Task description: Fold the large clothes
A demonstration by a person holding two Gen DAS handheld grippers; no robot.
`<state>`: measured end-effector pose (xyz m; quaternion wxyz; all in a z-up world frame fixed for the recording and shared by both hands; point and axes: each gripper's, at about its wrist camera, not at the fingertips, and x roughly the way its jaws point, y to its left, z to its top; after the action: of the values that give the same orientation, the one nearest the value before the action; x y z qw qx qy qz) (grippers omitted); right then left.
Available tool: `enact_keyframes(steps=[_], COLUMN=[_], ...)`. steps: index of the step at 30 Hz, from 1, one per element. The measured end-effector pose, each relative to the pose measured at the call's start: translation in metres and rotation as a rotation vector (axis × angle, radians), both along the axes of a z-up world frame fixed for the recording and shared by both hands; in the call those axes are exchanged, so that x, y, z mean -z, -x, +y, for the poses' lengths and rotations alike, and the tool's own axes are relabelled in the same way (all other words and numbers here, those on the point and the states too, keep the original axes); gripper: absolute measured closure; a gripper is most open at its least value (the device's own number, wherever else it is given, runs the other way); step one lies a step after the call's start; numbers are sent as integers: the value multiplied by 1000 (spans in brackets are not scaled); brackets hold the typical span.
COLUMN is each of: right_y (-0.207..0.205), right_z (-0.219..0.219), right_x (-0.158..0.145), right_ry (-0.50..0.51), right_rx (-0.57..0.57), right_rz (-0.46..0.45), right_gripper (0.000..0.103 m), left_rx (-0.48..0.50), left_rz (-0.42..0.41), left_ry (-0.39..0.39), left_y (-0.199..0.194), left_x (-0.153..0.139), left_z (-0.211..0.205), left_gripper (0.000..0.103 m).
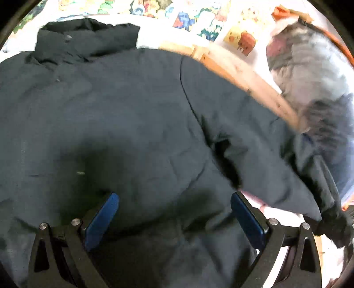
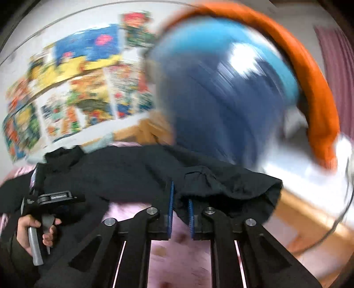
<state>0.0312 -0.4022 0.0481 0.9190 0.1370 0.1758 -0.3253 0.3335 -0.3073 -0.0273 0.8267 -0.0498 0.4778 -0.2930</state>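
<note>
right tongs [image 2: 180,205] pinch the edge of a black jacket [image 2: 132,168], blue pads nearly closed with a fold of dark cloth caught between them. the gathered fabric hangs off the tips above a pink sheet [image 2: 177,254]; it looks like a sleeve end or hem corner, though motion blur leaves that unsure.

at near left in the right wrist view, a hand [image 2: 35,230] grips the handle of the other tool.

left tongs [image 1: 174,199] stand released, fingers wide apart over the jacket's broad padded back [image 1: 121,115], grasping nothing. whether the tips touch the cloth cannot be told.

the jacket lies spread across the bed, filling most of the left wrist view, a sleeve [image 1: 265,159] trailing toward the near right edge and the collar [image 1: 86,42] bunched at the far side. beyond it run a wooden rail [image 1: 243,73] and a wall of bright posters [image 1: 199,20]. far right, heaped blue, grey and orange clothes [image 1: 309,73] sit blurred.

judged from this, the fold is at an early step: one outer edge is lifted, ready to be carried in over the body. the next move likely calls for drawing that edge left across the back, while the free tongs pin the middle so the bulky padding does not slide.
</note>
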Motion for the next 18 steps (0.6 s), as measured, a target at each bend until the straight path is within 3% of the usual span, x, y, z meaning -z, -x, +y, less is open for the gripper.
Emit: enact_keyframes(steps=[5, 10, 16, 18], right_y=[-45, -110, -173, -198], right_z=[57, 136, 230, 252], right_x=[-85, -133, -108, -86], right_ry=[144, 217, 113, 65], right_rx=[-207, -434, -777, -931], right_rz=[-24, -55, 29, 74], right_gripper=[96, 99, 98, 84], left_rx=[14, -73, -225, -283], left_rz=[-112, -214, -207, -210], left_ry=[32, 28, -27, -47], left_y=[24, 32, 35, 40], left_x=[-53, -93, -83, -70], left_z=[77, 169, 267, 297], left_gripper=[1, 1, 1, 1])
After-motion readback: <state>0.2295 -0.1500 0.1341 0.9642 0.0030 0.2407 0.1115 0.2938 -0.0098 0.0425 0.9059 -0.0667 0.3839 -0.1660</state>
